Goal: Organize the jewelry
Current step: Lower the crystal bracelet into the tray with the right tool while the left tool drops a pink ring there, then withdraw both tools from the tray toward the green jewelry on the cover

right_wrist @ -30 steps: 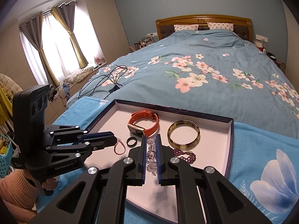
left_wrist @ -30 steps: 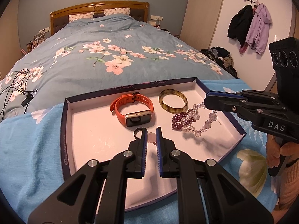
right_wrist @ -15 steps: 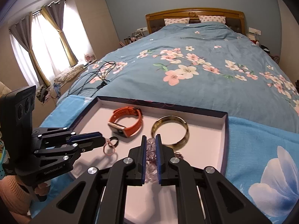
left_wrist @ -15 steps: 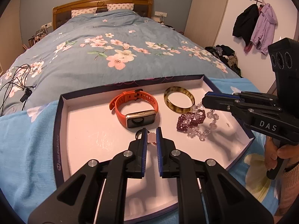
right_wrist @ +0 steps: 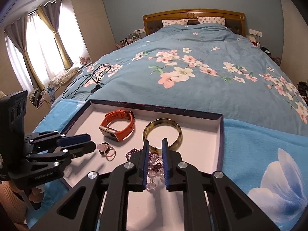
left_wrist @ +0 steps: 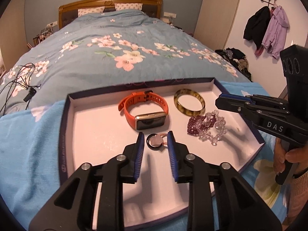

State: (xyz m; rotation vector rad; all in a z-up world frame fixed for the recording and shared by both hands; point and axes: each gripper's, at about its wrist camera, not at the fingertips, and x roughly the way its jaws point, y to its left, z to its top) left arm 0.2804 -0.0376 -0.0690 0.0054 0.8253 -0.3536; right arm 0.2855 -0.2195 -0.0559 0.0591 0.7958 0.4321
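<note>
A white tray with a dark rim point(left_wrist: 66, 127) lies on the bed. In it are an orange-strap watch point(left_wrist: 144, 111), a tortoiseshell bangle point(left_wrist: 189, 104), a purple and clear bead bracelet pile point(left_wrist: 207, 125), a black ring point(left_wrist: 153, 143) and a pink charm on a cord point(left_wrist: 156, 139). My left gripper point(left_wrist: 155, 136) is open, its fingers either side of the ring and charm. My right gripper point(right_wrist: 155, 144) is open just above the bead pile point(right_wrist: 154, 161). The watch point(right_wrist: 117, 125), bangle point(right_wrist: 162, 134) and ring with pink cord point(right_wrist: 106, 150) show in the right wrist view.
The tray sits on a light blue blanket point(left_wrist: 28, 144) at the foot of a floral blue bed point(left_wrist: 119, 44). Black cables point(left_wrist: 17, 84) lie on the bed at left. Coats point(left_wrist: 265, 28) hang on the right wall. Curtained windows point(right_wrist: 38, 44) are left.
My left gripper has opened and let go of the ring and pink charm, which now lie on the tray. My right gripper has opened slightly and released the beads onto the pile.
</note>
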